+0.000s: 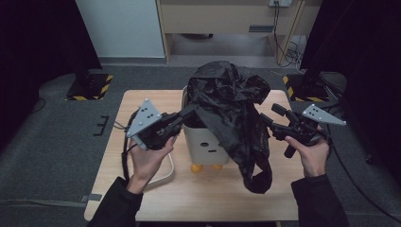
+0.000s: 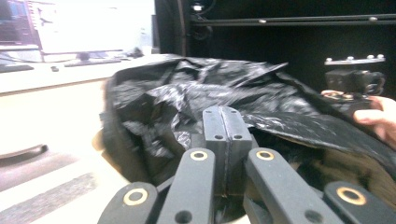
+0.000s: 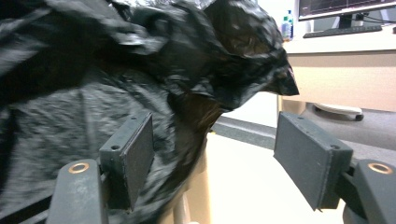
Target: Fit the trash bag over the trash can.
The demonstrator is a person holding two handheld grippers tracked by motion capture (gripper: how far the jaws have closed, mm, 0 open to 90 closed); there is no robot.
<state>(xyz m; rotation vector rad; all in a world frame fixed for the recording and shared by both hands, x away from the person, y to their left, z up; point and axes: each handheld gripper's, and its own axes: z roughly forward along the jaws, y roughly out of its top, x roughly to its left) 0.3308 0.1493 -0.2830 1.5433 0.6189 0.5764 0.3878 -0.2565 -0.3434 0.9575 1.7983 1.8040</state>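
Note:
A small white bin [image 1: 208,142] with orange feet stands mid-table. A crumpled black plastic bag [image 1: 231,104] is draped over its top and hangs down its right side. My left gripper [image 1: 189,113] is shut, its tips at the bag's left edge by the bin's rim. In the left gripper view the jaws [image 2: 227,112] are pressed together in front of the bag [image 2: 196,93]; whether film is caught between them I cannot tell. My right gripper [image 1: 270,116] is open beside the bag's right side. In the right gripper view [image 3: 215,130] its left pad [image 3: 135,154] lies against the bag [image 3: 93,93].
The wooden table [image 1: 142,99] has bare surface in front of the bin. A white loop [image 1: 165,175] lies on it under the left hand. Striped floor bases stand at back left [image 1: 90,85] and back right [image 1: 302,87].

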